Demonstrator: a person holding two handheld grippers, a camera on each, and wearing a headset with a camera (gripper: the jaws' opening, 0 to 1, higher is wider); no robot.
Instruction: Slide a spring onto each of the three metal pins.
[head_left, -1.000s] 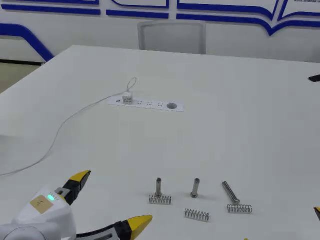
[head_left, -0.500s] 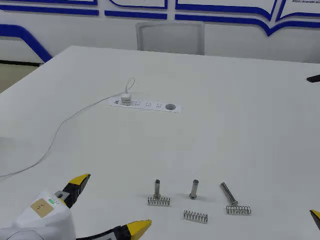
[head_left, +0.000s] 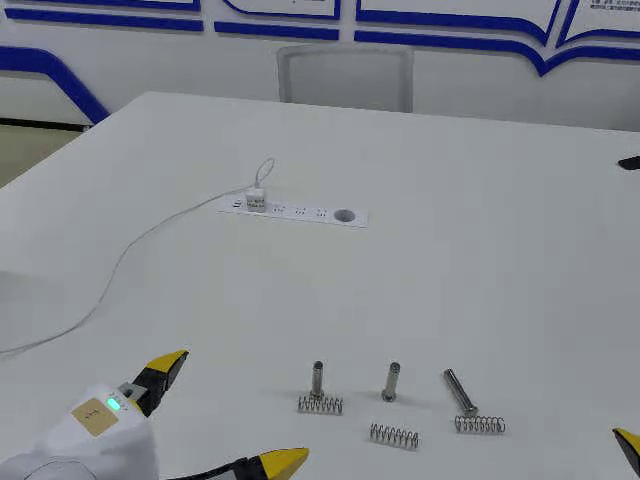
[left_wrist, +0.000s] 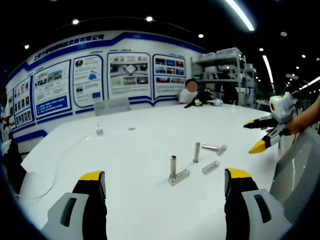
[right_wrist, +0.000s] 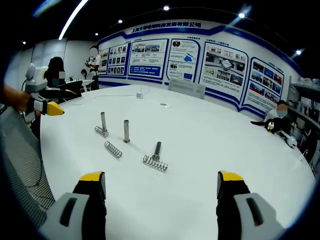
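Three metal pins stand in a row near the table's front edge. The left pin (head_left: 317, 378) and middle pin (head_left: 391, 381) are upright, and the right pin (head_left: 458, 390) lies tilted. A spring lies by each: the left spring (head_left: 320, 404), middle spring (head_left: 394, 435) and right spring (head_left: 480, 424). My left gripper (head_left: 228, 412) is open and holds nothing, left of the pins. Its own view shows the left gripper (left_wrist: 165, 176) short of the left pin (left_wrist: 173, 166). My right gripper (right_wrist: 161, 176) is open, with the tilted pin (right_wrist: 157, 150) and its spring (right_wrist: 155, 163) ahead.
A white power strip (head_left: 295, 211) with a plug and a cable (head_left: 110, 275) lies mid-table. A grey chair (head_left: 345, 72) stands at the far edge. A dark object (head_left: 630, 162) pokes in at the right edge. People sit in the background.
Both grippers have drawn back slightly toward the near edge, still open. The pins and springs have not moved.
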